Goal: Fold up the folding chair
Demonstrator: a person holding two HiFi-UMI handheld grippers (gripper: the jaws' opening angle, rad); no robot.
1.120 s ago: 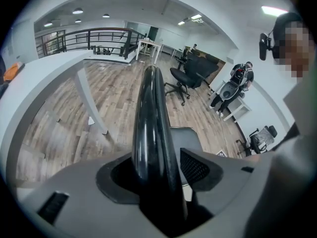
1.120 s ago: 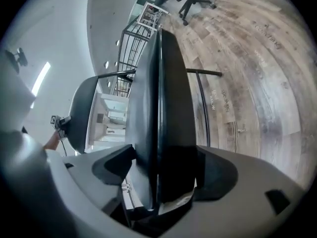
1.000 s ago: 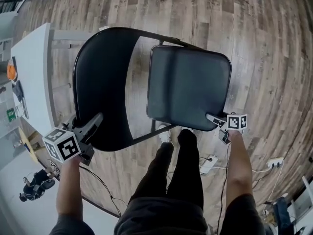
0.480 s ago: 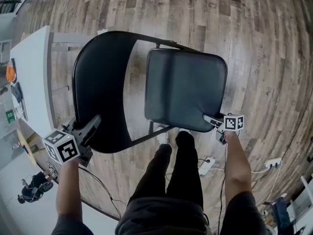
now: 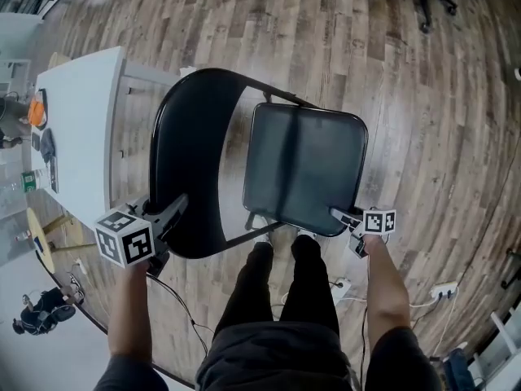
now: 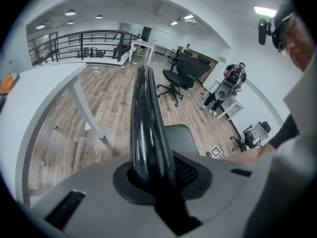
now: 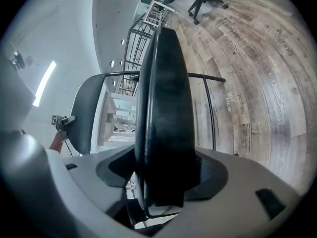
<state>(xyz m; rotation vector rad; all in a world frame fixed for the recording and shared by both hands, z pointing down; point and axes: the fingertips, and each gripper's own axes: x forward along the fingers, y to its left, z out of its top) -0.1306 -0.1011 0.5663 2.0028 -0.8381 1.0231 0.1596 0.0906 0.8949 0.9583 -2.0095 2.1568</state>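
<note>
Both claws have come up a little since the earlier frame, and the folding chair (image 5: 303, 169) has come up with them; it is not folded, its seat (image 7: 163, 108) lying nearly flat in front of the person's legs (image 5: 281, 300).

Closing at this moment, the left claw (image 5: 175, 210) has its jaws on the glossy rim of the black backrest (image 6: 146, 128), which runs straight up between them. The right claw (image 5: 335, 213) is closing too, pinching the thick front corner of the seat, which fills the gap between its jaws.

Several things could go wrong, as I judge it:

- The backrest rim is smooth and rounded (and the left jaws are not yet settled), so it may slide through that claw once the weight shifts.
- Only a corner of the seat is in the right claw; tipping the seat up toward the backrest could twist that corner out of the jaws and let the seat drop back.
- The person's feet stand just beside the chair's lower frame, so a slip would land near them.
- A white table (image 5: 81, 137) stands close on the backrest side, and a cable (image 5: 183, 320) lies on the wooden floor (image 5: 423, 137) below the left arm; a swinging chair leg could catch either.
</note>
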